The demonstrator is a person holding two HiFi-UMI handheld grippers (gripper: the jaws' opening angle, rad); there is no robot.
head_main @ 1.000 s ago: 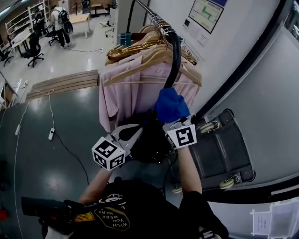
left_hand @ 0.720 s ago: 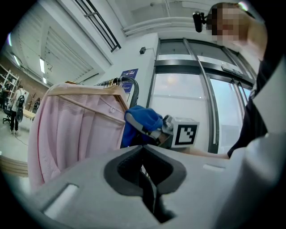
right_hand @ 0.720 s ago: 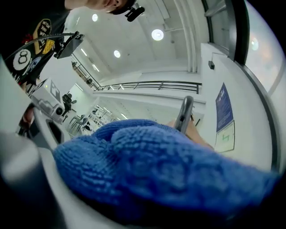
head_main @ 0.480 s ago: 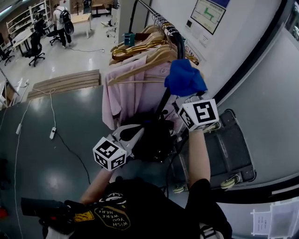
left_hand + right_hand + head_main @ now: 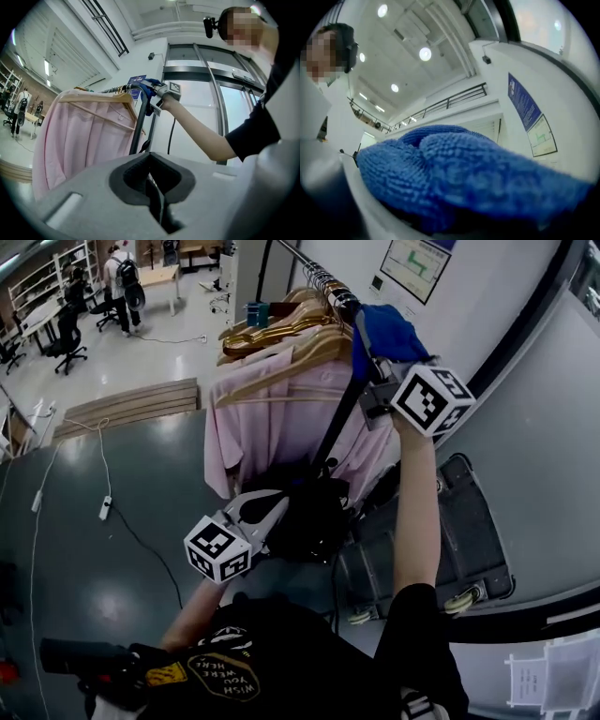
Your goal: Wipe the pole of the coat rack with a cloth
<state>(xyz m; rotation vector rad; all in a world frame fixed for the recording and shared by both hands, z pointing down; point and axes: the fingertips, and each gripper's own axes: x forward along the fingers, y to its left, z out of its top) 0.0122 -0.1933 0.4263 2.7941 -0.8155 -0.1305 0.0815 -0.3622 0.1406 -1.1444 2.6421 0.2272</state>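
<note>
At one o'clock, right gripper point(image 5: 373, 371) jaws clamp blue cloth point(image 5: 386, 332), apparently against pole point(image 5: 339, 418) near its top bend; left gripper point(image 5: 269, 512), seven o'clock, jaws closed, empty.

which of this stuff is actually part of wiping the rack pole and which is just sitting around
In the job:
- blue cloth, held in the right tongs
- black pole

Just lying about:
- pink shirt
- wooden hangers
- black bag
- power strip
- left tongs, shut and empty

Dark grey floor point(image 5: 94, 606) bears a white extension lead point(image 5: 103, 509) and a wheeled case point(image 5: 469, 521)
</note>
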